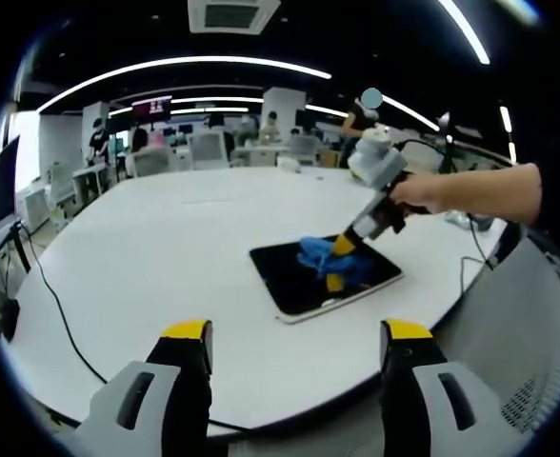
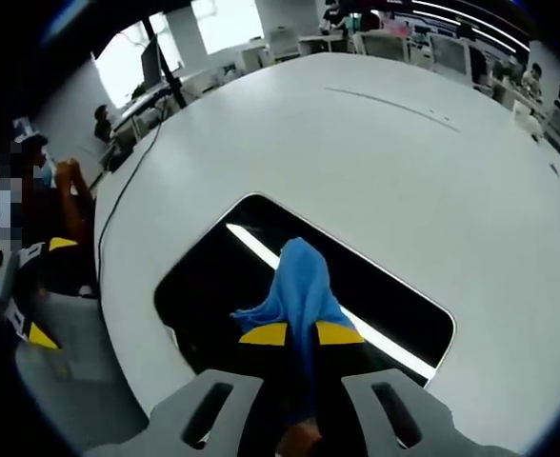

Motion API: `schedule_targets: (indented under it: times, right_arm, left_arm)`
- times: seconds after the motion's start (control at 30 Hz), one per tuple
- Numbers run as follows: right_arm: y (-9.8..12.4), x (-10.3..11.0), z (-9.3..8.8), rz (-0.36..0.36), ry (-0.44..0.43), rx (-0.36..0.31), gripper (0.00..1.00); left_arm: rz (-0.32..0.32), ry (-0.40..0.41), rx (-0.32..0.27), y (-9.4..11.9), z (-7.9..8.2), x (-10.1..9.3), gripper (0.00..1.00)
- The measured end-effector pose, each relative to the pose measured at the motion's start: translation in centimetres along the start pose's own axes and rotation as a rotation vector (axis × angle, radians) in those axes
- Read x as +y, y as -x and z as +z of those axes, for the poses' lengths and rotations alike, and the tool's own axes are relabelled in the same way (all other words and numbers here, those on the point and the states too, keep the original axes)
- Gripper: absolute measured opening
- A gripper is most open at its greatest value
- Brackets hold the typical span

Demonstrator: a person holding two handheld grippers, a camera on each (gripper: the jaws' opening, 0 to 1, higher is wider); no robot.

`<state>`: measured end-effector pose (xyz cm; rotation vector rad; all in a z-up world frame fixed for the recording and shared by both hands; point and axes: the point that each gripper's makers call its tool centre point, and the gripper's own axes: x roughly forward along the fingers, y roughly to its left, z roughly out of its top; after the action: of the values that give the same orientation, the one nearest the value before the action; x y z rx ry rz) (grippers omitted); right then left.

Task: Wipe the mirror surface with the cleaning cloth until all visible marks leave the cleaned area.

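Observation:
A dark rectangular mirror (image 1: 290, 276) (image 2: 204, 276) with a white rim lies flat on the white table (image 1: 166, 238). My right gripper (image 1: 337, 267) (image 2: 301, 333) is shut on a blue cleaning cloth (image 1: 323, 253) (image 2: 299, 281) and presses it onto the mirror's middle. A ceiling light streak reflects in the glass beside the cloth. My left gripper (image 1: 294, 333) hovers open above the table's near edge, well short of the mirror, with nothing between its yellow-tipped fingers (image 1: 187, 331).
A black cable (image 1: 61, 314) runs across the table's left side and over its edge. A person's arm (image 1: 480, 190) holds the right gripper. Chairs, desks and people stand in the office behind. A seated person (image 2: 42, 190) is beside the table.

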<state>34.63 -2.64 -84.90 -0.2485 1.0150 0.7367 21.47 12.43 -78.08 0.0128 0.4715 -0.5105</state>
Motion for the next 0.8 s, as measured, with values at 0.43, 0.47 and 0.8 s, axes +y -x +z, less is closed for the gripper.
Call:
schedule_targets:
  times: [0.43,0.47,0.8]
  right_arm:
    - [0.9,-1.5,-1.0,-0.031,-0.025,0.005,0.04]
    - [1.0,-1.7,-1.1,-0.032,-0.029,0.007,0.04]
    - [1.6,-2.8,-1.8,-0.063,-0.052,-0.008,0.04]
  left_arm:
    - [-0.002,-0.001,-0.002,0.0,0.0,-0.1,0.71]
    - [-0.003,0.0,-0.002,0.0,0.0,-0.1,0.71]
    - [-0.001,0.0,-0.003,0.0,0.0,-0.1,0.71]
